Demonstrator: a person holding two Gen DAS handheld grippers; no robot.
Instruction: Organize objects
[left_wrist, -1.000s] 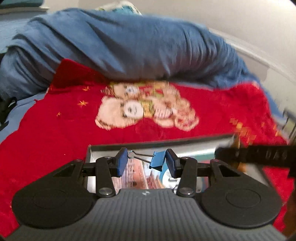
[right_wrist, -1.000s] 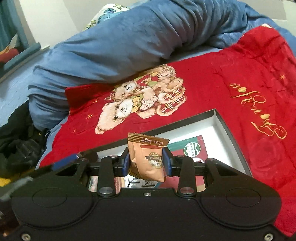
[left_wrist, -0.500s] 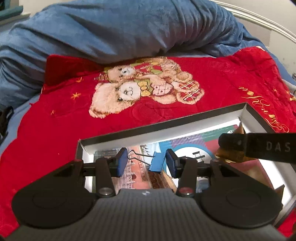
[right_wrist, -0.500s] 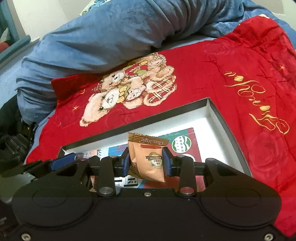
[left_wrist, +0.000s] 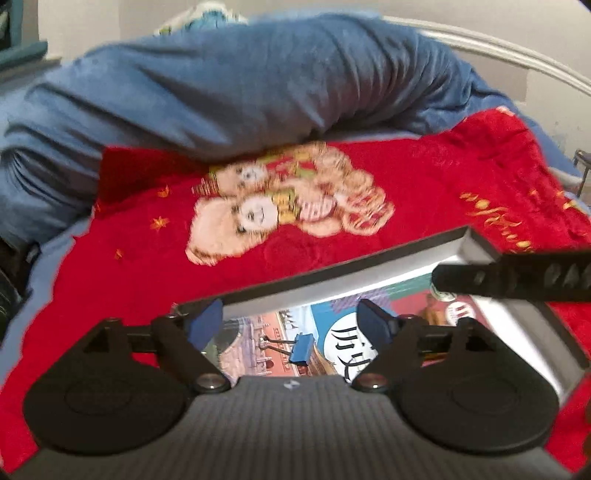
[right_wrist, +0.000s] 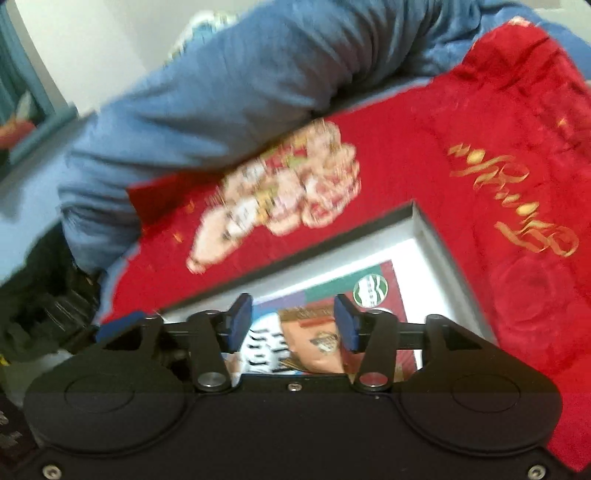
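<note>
A shallow grey box (left_wrist: 332, 284) with printed cards on its floor lies on a red blanket. My left gripper (left_wrist: 293, 323) is open above the box, and a blue binder clip (left_wrist: 301, 349) lies loose on the cards below it. My right gripper (right_wrist: 293, 323) is open over the same box (right_wrist: 436, 236), and a brown coffee sachet (right_wrist: 317, 341) lies on the cards beneath it. The right gripper's black finger (left_wrist: 517, 282) crosses the right edge of the left wrist view.
The red blanket (left_wrist: 424, 177) with a teddy-bear print covers the bed. A rolled blue duvet (left_wrist: 221, 92) lies behind it. Dark clothing (right_wrist: 33, 295) sits at the left. A white bed rail (left_wrist: 498, 59) runs at the back right.
Both grippers opened. The binder clip dropped from the left gripper and the sachet from the right gripper into the box.
</note>
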